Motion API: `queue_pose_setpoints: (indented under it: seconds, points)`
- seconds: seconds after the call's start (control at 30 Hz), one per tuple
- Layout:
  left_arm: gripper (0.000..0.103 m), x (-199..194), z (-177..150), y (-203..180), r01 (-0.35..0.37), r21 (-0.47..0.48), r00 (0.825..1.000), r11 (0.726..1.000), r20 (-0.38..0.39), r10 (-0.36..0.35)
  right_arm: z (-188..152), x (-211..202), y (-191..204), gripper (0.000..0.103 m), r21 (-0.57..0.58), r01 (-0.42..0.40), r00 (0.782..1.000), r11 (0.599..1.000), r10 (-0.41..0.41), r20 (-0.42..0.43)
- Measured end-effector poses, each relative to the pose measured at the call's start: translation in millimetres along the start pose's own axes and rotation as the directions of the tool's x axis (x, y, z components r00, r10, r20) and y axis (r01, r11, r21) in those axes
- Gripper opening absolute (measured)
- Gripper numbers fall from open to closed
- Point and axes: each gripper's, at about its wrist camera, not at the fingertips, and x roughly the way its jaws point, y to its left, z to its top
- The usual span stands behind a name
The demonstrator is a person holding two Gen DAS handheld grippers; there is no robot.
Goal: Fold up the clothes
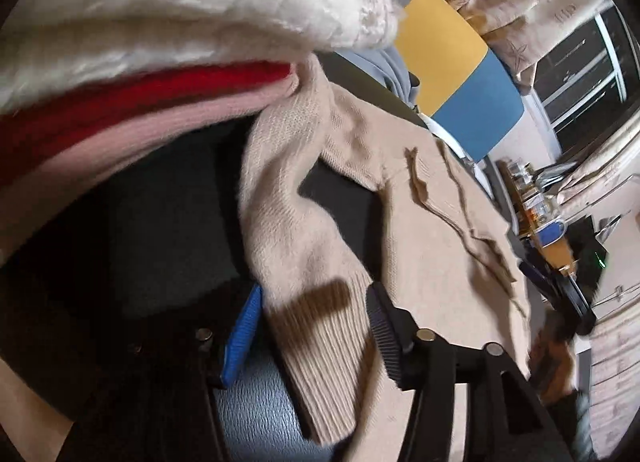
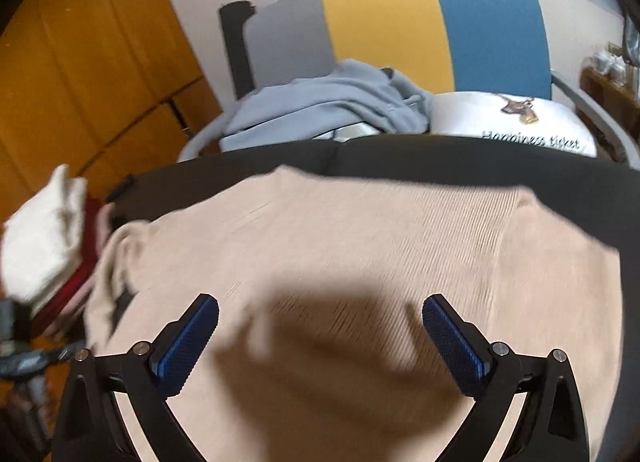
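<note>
A beige knit sweater (image 2: 360,254) lies spread on a black table (image 2: 400,157). Its sleeve (image 1: 288,205) runs toward my left gripper (image 1: 312,330). The ribbed cuff (image 1: 320,374) lies flat between the two fingers (image 1: 242,338) and reaches both pads without bunching. The jaws are partly narrowed around the cuff. My right gripper (image 2: 320,338) hovers open above the sweater's body, casting a shadow on it, with nothing between its pads.
A stack of folded clothes, white (image 1: 180,13) over red (image 1: 120,101) and pink, sits close at the left (image 2: 44,246). A grey garment (image 2: 332,105) and a printed white one (image 2: 520,121) lie on a chair (image 2: 440,21) behind the table. A cluttered shelf (image 1: 540,213) stands at the right.
</note>
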Motion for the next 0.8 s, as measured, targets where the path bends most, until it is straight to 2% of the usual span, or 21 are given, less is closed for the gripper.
queue_pose_setpoints:
  seconds: [0.07,0.13,0.23,0.27,0.33,0.43,0.47,0.5,0.53,0.57,0.6,0.67,0.73,0.8]
  points:
    - [0.007,3.7,2.4,-1.8,-0.02,0.008,0.999,1.0,-0.029,0.021,-13.4,-3.2,2.2,0.103,0.002,-0.004,1.0,1.0,0.004,-0.007]
    - [0.006,-2.7,7.1,-5.1,0.016,0.004,1.0,1.0,-0.024,-0.016,-26.8,-6.4,4.3,0.103,0.004,-0.008,1.0,1.0,0.008,-0.014]
    - [0.006,-34.2,22.4,-21.5,0.128,0.022,0.99,0.991,0.048,-0.129,-47.0,-11.1,7.6,0.103,0.007,-0.015,1.0,1.0,0.015,-0.024]
    - [0.004,-46.6,30.0,-27.5,0.172,0.029,0.982,0.985,0.076,-0.173,-53.7,-12.7,8.7,0.103,0.008,-0.017,0.999,1.0,0.017,-0.028]
    - [0.001,-74.3,51.5,-40.9,0.263,0.046,0.953,0.964,0.14,-0.267,-67.1,-15.9,10.8,0.103,0.011,-0.021,0.999,1.0,0.021,-0.034]
    - [0.001,-104.3,84.8,-64.3,0.386,0.071,0.896,0.92,0.206,-0.392,-77.7,-18.9,11.0,0.103,0.016,-0.026,0.999,1.0,0.027,-0.03]
    - [0.001,-110.6,92.6,-76.9,0.38,0.1,0.893,0.919,0.221,-0.393,-78.5,-18.8,11.5,0.103,0.013,-0.025,0.999,1.0,0.025,-0.029]
    - [0.001,-116.6,100.0,-91.8,0.352,0.138,0.896,0.926,0.237,-0.376,-78.9,-19.0,11.1,0.103,0.014,-0.028,0.999,1.0,0.028,-0.027]
    - [0.001,-118.6,104.4,-104.2,0.315,0.168,0.906,0.934,0.24,-0.348,-79.0,-19.3,10.3,0.103,0.018,-0.034,0.999,0.999,0.034,-0.022]
    - [0.006,-117.8,106.7,-114.6,0.271,0.192,0.921,0.943,0.234,-0.312,-79.1,-19.7,9.4,0.103,0.022,-0.04,0.999,0.999,0.04,-0.018]
    - [0.013,-114.9,107.1,-122.1,0.218,0.21,0.94,0.953,0.218,-0.263,-79.2,-20.0,8.6,0.103,0.026,-0.045,0.999,0.999,0.046,-0.014]
    - [0.022,-103.5,96.7,-124.9,0.053,0.236,0.975,0.97,0.199,-0.102,-80.1,-22.7,2.2,0.103,0.056,-0.085,0.996,0.995,0.085,0.007]
    - [0.026,-89.4,77.7,-115.5,-0.068,0.259,0.98,0.963,0.199,0.016,-81.5,-25.7,-6.7,0.103,0.099,-0.14,0.99,0.985,0.137,0.036]
    - [0.035,-69.5,51.6,-90.6,-0.107,0.229,0.986,0.968,0.151,0.074,-83.0,-28.5,-16.1,0.103,0.142,-0.196,0.98,0.97,0.188,0.067]
